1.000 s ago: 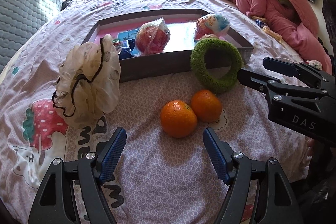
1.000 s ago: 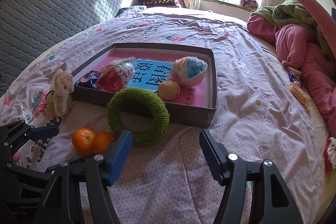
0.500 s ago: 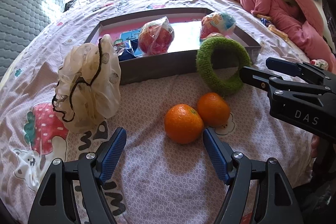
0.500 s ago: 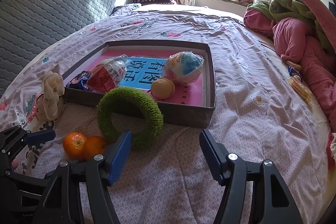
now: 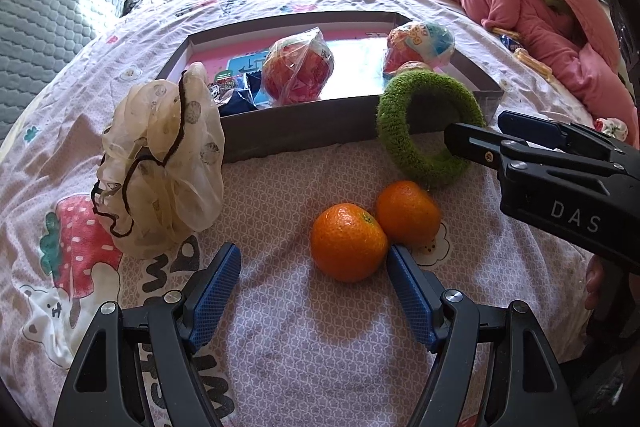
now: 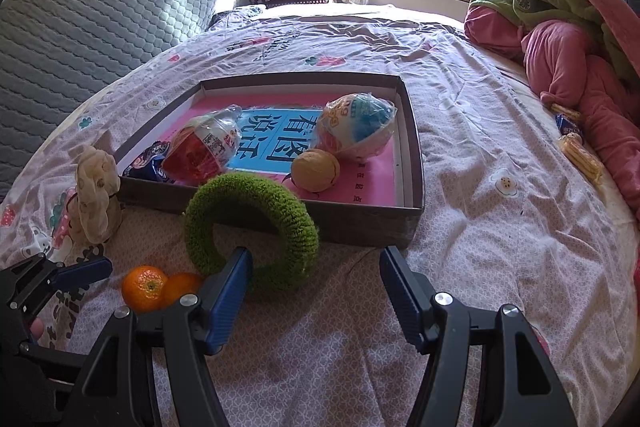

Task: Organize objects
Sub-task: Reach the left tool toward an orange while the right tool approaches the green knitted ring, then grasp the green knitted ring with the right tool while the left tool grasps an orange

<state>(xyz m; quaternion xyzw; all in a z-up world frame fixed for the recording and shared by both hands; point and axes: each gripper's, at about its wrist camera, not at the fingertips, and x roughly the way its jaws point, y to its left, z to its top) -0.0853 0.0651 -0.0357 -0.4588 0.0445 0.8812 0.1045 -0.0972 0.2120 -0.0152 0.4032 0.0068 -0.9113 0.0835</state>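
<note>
My left tongs (image 5: pixel 312 267) held low over the bed (image 5: pixel 320 327), released, jaws wide; right pad touching or just beside the near orange (image 5: pixel 347 242), which sits off-centre toward that pad. My right tongs (image 6: pixel 316 275) also released, level, aimed at the box (image 6: pixel 412 163); left pad overlaps the green ring (image 6: pixel 248 223) in view. Since a second ago the left tongs have closed in on the oranges, which were well ahead; right tongs have neared the ring. Second orange (image 5: pixel 407 213) touches the first. Ring leans against the box's near wall. Scrunchie (image 5: pixel 164 163) stands left, beside the box corner. In the box: two wrapped balls (image 6: pixel 356 131), a walnut (image 6: pixel 315 169), a snack packet (image 6: pixel 150 163). Blankets (image 6: pixel 568 39) heaped far right.
</note>
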